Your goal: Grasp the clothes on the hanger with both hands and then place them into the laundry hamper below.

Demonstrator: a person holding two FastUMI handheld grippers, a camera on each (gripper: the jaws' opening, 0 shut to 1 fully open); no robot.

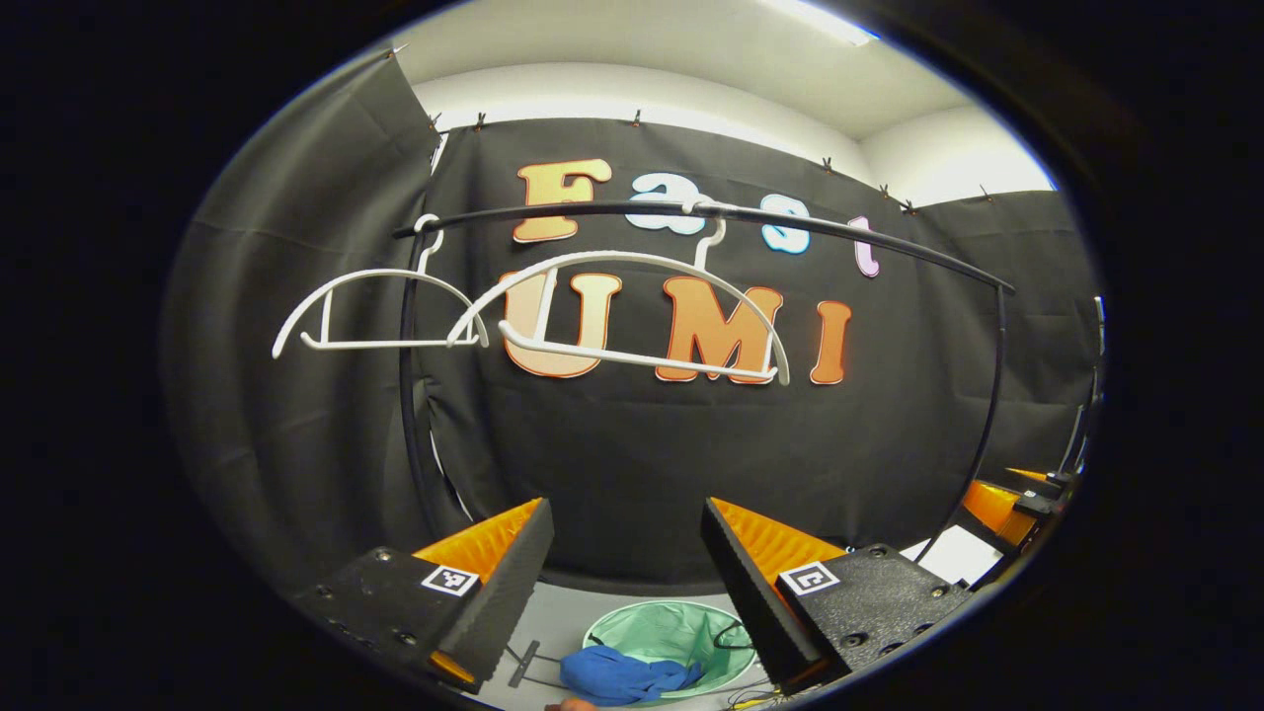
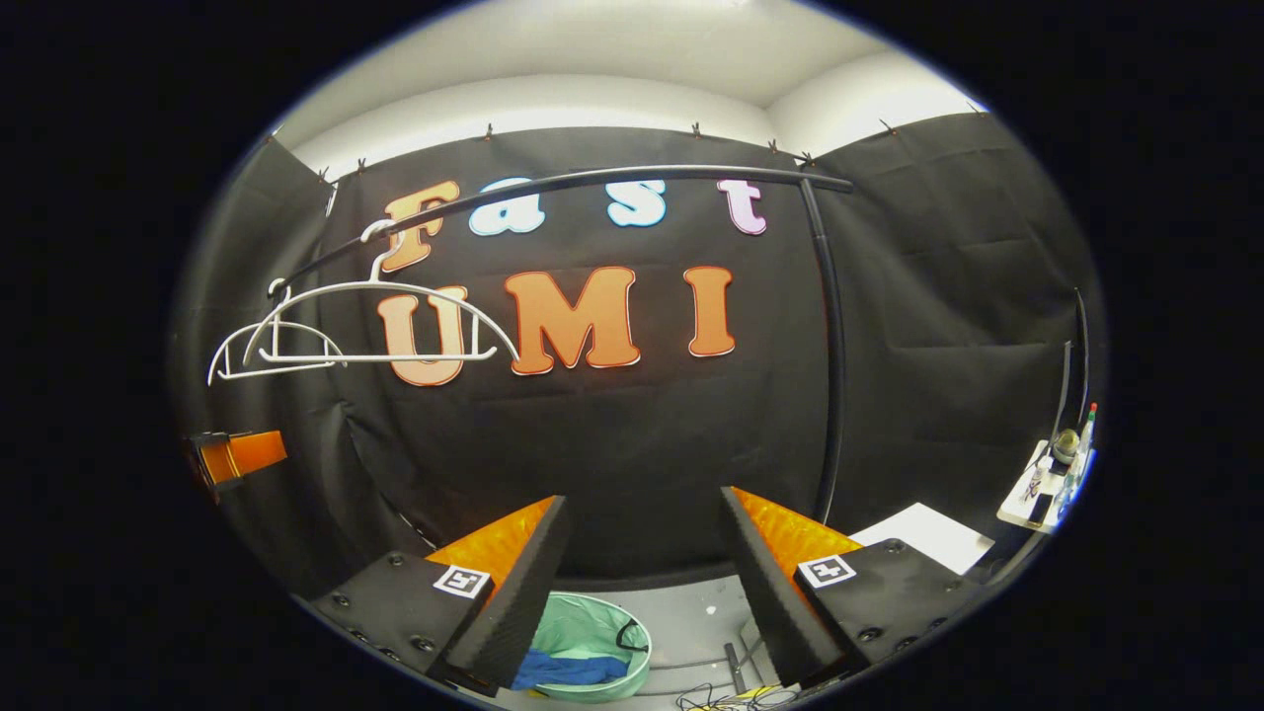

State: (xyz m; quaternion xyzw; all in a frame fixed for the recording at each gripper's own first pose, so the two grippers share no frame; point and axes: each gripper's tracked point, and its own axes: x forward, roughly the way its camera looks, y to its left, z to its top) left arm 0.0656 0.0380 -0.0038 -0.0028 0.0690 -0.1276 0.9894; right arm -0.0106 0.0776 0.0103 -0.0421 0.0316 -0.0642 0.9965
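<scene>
Two bare white hangers hang from the black rail of the clothes rack; the right gripper view shows them at the left. Below stands a pale green laundry hamper with a blue garment draped over its near rim and partly inside. My left gripper is open above the hamper, nothing between its fingers. My right gripper is open too and holds nothing. The other gripper's orange finger shows at the right edge and at the left edge.
The rack's black upright stands at the right, another at the left. A white sheet lies on the floor at the right. A small shelf with bottles is at the far right. Cables lie beside the hamper.
</scene>
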